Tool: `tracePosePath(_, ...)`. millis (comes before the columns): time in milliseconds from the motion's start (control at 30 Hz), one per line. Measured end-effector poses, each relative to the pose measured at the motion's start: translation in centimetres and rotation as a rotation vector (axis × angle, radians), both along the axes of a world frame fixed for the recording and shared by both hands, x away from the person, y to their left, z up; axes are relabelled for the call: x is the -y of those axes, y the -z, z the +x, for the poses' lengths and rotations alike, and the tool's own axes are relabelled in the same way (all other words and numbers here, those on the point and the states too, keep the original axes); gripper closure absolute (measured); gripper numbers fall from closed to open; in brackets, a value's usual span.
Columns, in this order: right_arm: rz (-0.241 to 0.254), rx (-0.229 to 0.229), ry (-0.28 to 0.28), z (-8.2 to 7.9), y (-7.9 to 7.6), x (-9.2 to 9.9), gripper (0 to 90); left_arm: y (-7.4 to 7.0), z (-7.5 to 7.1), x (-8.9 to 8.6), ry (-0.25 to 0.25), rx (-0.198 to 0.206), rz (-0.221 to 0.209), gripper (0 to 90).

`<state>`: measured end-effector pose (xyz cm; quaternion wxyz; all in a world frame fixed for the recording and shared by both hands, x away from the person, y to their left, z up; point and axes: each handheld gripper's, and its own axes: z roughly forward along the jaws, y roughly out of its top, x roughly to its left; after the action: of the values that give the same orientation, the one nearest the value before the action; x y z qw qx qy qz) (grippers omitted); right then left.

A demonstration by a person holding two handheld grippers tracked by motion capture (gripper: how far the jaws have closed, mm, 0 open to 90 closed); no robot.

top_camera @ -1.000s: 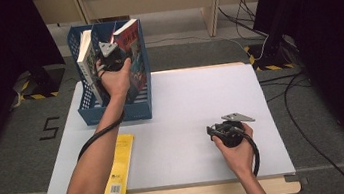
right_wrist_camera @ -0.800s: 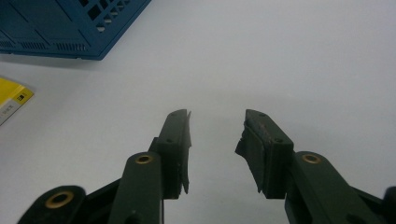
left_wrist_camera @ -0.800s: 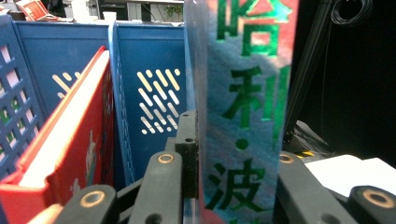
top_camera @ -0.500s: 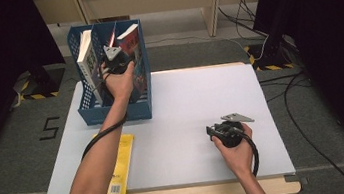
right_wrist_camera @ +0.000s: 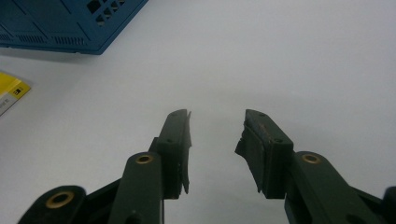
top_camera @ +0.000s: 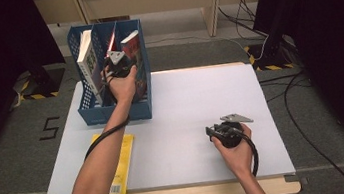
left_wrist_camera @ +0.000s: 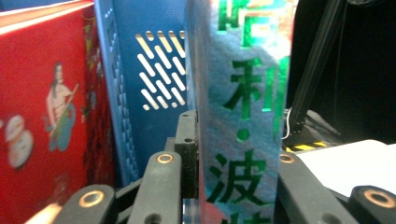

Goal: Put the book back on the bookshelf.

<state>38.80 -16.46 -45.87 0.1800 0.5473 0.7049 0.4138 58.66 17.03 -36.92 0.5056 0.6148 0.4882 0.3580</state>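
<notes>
Left gripper view: left gripper (left_wrist_camera: 233, 163), jaws clamped on an upright blue-grey book (left_wrist_camera: 243, 116) with green lettering, inside the blue file rack (top_camera: 89, 113), beside a red book (left_wrist_camera: 42, 116). Right gripper (right_wrist_camera: 217, 135), jaws parted and holding nothing, rests on the white table (top_camera: 185, 100); yellow book (top_camera: 121, 169) near the front edge.

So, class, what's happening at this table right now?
A person is filing books into a blue rack at the table's far left. The left gripper is shut on a book with green lettering, held upright in the rack beside a red book. A white book stands in the leftmost slot. The right gripper rests open on the white table, holding nothing. A yellow book lies flat near the front edge.
</notes>
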Motion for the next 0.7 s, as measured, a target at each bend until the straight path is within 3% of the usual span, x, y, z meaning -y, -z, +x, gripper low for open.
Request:
tracePosePath(333, 0.000, -0.002, -0.001, -0.2, 0.0, -0.1, 60.8, -0.2, -1.9, -0.7, 0.022, -0.072, 0.059, 72.8)
tracePosePath(700, 0.007, -0.009, -0.008, -0.3, 0.1, -0.5, 60.2, 0.3, -3.3, -2.4, 0.058, -0.095, 0.074, 71.9)
